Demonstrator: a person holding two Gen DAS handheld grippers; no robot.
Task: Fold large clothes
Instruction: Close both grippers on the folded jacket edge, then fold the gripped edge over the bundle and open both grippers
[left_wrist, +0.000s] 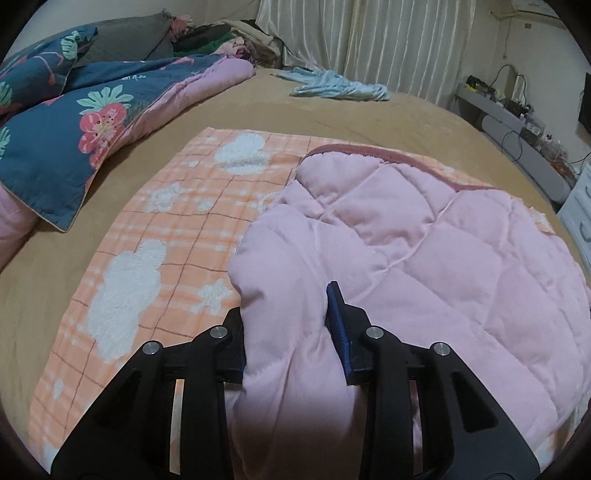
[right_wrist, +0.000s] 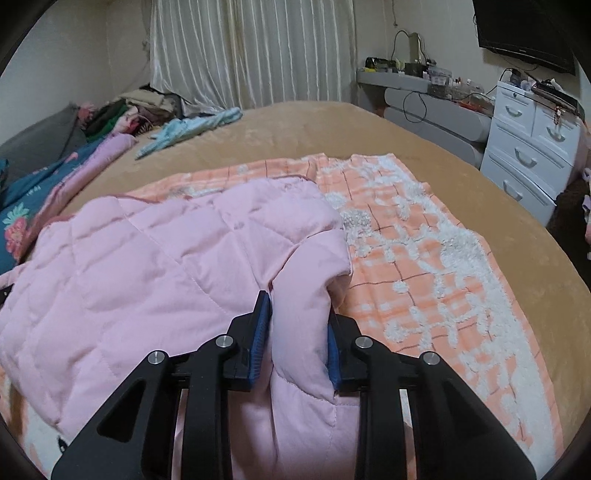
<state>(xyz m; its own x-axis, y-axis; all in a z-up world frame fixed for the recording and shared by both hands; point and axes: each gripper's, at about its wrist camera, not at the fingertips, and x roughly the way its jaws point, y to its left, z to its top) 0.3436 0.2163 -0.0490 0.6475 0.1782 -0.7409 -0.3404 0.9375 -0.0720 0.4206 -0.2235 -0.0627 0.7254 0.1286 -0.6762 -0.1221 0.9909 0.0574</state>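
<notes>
A large quilted garment lies on the tan bed (left_wrist: 332, 107). Its outer side is orange plaid with white fluffy patches (left_wrist: 155, 236), and its pink quilted lining (left_wrist: 424, 236) is folded over on top. My left gripper (left_wrist: 286, 314) is shut on a bunched fold of the pink lining at the garment's left side. My right gripper (right_wrist: 299, 321) is shut on another bunched fold of the pink lining (right_wrist: 147, 266) at its right side, with the orange plaid side (right_wrist: 424, 258) spread to the right of it.
A blue floral duvet (left_wrist: 74, 122) is heaped at the left. A light blue garment (left_wrist: 340, 86) lies at the far side of the bed. A grey shelf (right_wrist: 424, 107) and a white drawer unit (right_wrist: 528, 140) stand to the right. Curtains (right_wrist: 251, 51) hang behind.
</notes>
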